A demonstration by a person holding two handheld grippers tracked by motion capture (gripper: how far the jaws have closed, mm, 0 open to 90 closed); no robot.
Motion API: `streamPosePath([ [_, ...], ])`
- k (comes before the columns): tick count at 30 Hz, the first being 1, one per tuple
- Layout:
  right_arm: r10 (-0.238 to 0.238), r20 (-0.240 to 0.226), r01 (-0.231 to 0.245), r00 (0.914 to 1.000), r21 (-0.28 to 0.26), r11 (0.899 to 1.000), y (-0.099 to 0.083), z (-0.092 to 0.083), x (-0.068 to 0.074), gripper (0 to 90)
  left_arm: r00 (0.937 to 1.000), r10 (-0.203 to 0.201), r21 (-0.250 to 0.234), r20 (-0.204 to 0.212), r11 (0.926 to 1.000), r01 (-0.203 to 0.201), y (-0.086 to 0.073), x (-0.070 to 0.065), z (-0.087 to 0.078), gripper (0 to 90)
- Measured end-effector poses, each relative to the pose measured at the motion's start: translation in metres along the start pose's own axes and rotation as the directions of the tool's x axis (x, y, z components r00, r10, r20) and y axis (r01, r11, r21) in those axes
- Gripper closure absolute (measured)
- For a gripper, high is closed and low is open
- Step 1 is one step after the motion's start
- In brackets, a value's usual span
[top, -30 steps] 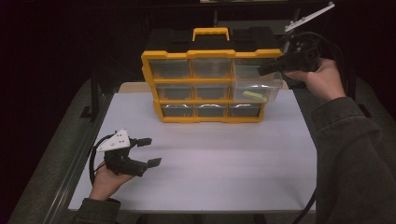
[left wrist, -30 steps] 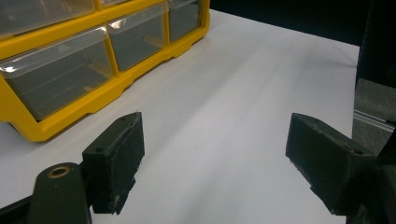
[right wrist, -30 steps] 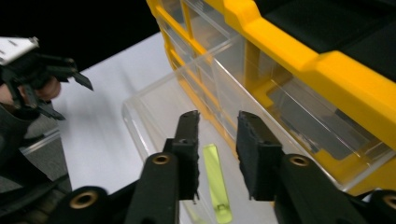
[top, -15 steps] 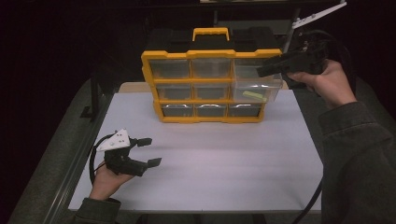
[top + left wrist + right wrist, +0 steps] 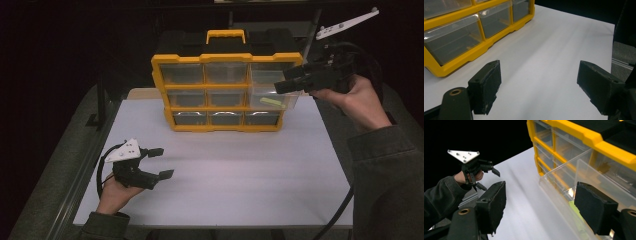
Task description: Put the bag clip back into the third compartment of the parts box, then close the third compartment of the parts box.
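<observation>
White tabletop [image 5: 225,175], dark surround: a yellow drawer organizer [image 5: 226,59] is set at the far side, its middle-right clear drawer [image 5: 272,100] pulled out, a yellow-green item [image 5: 269,102] seen inside; the other drawers are left shut. The right gripper [image 5: 280,85], its jaws just opened and nothing held, is kept beside the drawer. The left gripper [image 5: 161,162] is rested spread at near left; closing is judged outstanding.

We hold our left gripper [image 5: 161,162] low over the near-left corner of the white table, our left hand [image 5: 114,192] under it, jaws spread wide and empty. Our right gripper [image 5: 285,81] hangs raised at the far-right edge, its jaws just opening, nothing between them.
</observation>
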State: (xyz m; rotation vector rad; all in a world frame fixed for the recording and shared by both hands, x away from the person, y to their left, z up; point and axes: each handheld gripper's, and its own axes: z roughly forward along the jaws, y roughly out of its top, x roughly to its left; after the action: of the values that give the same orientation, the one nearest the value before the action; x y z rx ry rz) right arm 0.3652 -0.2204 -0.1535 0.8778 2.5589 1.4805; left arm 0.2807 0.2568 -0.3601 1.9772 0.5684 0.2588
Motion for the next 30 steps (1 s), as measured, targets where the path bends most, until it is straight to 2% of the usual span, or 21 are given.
streamPosePath([
  [3,-0.011,-0.002,0.011,0.9999,0.005,1.000,-0.003,0.000,0.008,21.5,0.9999,-0.011,0.000,0.002,0.9999,0.011,0.000,0.000,0.001,19.6],
  [9,-0.035,-0.004,0.035,0.9994,-0.003,0.999,-0.010,-0.004,0.020,22.3,1.0000,-0.007,0.002,0.001,1.0000,0.007,-0.001,0.001,0.001,19.6],
  [11,-0.044,-0.014,0.044,0.9989,-0.003,0.999,-0.013,-0.004,0.022,24.6,0.9997,-0.026,0.000,0.004,0.9997,0.026,-0.001,0.000,0.002,19.6],
  [17,-0.047,-0.026,0.047,0.9985,-0.002,0.999,-0.021,-0.001,0.030,27.1,1.0000,-0.009,-0.001,0.000,1.0000,0.009,0.000,0.000,0.001,19.4],
  [22,-0.063,-0.029,0.064,0.9976,0.013,0.998,-0.026,0.002,0.035,28.9,0.9999,-0.015,0.000,0.001,0.9999,0.015,-0.001,0.000,0.002,19.4],
  [30,-0.074,-0.041,0.076,0.9964,0.035,0.997,-0.034,0.009,0.036,37.8,0.9999,-0.012,0.010,0.006,0.9999,0.012,-0.001,0.001,0.003,19.3],
])
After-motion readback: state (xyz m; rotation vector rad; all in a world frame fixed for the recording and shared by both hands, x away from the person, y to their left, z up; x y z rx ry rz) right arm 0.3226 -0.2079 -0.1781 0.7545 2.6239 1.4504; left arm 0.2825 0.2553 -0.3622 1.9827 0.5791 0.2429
